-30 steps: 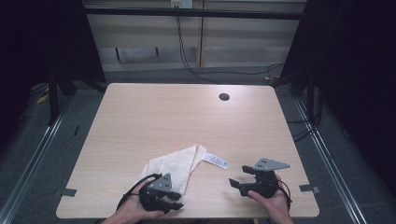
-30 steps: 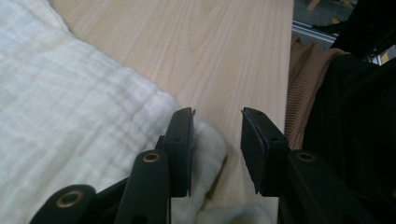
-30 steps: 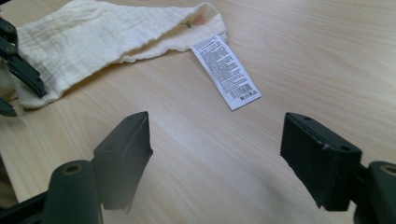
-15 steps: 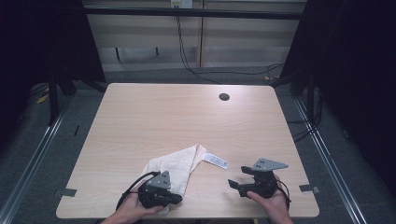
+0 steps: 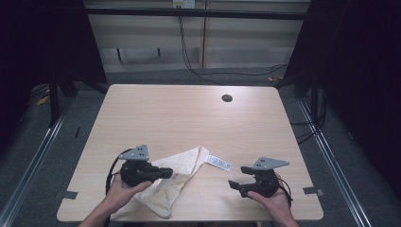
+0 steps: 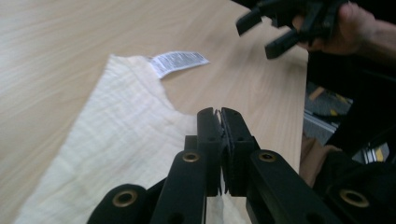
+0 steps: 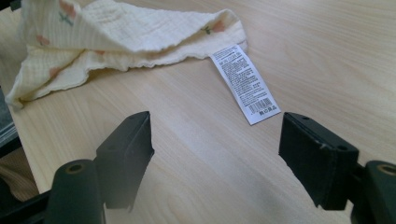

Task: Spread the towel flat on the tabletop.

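A cream muslin cloth (image 5: 187,163) with small printed motifs lies folded near the table's front edge, its white care label (image 5: 218,162) sticking out to the right. My left gripper (image 5: 171,172) is over the cloth's left part, shut on a thin edge of the cloth (image 6: 116,135), and a sliver of fabric shows between the tips of that gripper (image 6: 221,114). In the right gripper view the cloth's upper layer (image 7: 116,32) is raised off the lower one. My right gripper (image 5: 235,177) stands open just right of the label (image 7: 245,84), with nothing between its jaws (image 7: 217,149).
The pale wooden table (image 5: 189,118) has a round cable hole (image 5: 227,98) at its far right. Dark floor and metal rails surround it. Cables hang behind the far edge. The front edge runs close behind both hands.
My left gripper has shifted right and risen a little, its jaws have shut, and the cloth's edge has come up with it. The right gripper has stayed put.
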Tool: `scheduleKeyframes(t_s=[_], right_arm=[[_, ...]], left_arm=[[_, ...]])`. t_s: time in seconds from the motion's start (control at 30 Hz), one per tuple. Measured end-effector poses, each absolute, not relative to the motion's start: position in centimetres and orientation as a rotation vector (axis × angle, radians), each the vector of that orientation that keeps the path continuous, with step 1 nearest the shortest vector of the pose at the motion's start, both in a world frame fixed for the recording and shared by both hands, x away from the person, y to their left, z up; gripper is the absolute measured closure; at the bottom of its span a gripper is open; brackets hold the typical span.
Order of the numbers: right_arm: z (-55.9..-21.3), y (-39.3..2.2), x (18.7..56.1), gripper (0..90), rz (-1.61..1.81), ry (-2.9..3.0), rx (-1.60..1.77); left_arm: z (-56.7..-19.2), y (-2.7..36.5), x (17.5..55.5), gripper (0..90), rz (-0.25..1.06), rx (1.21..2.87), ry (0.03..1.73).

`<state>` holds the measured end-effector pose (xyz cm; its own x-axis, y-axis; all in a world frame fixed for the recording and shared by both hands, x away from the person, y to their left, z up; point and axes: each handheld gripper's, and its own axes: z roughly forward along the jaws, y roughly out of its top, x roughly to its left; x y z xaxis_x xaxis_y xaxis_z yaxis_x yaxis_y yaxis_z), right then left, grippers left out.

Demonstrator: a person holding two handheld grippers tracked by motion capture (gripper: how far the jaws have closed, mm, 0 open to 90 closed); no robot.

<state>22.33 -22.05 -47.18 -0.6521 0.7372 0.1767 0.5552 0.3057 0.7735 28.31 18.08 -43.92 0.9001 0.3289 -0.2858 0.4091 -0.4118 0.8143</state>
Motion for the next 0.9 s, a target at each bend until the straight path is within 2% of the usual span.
scheduleKeyframes(t_s=[0.13,0.2,0.27,0.63,0.77,0.9], right_arm=[[-47.1,-21.9,22.8,28.9,1.269,2.372,1.176],[-46.8,-21.8,23.2,35.1,1.296,2.381,1.174],[-46.5,-21.6,23.8,36.4,1.319,2.369,1.179],[-45.6,-20.1,27.6,36.2,1.368,2.415,1.143],[-45.7,-19.7,29.3,48.0,1.36,2.444,1.123],[-45.7,-19.1,31.0,54.1,1.356,2.46,1.109]], left_arm=[[-44.2,19.4,28.6,87.4,-0.087,2.02,0.567],[-44.3,19.9,28.7,87.4,-0.082,2.011,0.581],[-44.4,20.6,28.8,87.4,-0.077,2.001,0.596],[-44.2,22.5,29.2,87.3,-0.032,1.968,0.644],[-44.0,23.5,29.6,87.4,-0.003,1.955,0.68],[-44.1,24.3,29.8,87.4,0.019,1.946,0.698]])
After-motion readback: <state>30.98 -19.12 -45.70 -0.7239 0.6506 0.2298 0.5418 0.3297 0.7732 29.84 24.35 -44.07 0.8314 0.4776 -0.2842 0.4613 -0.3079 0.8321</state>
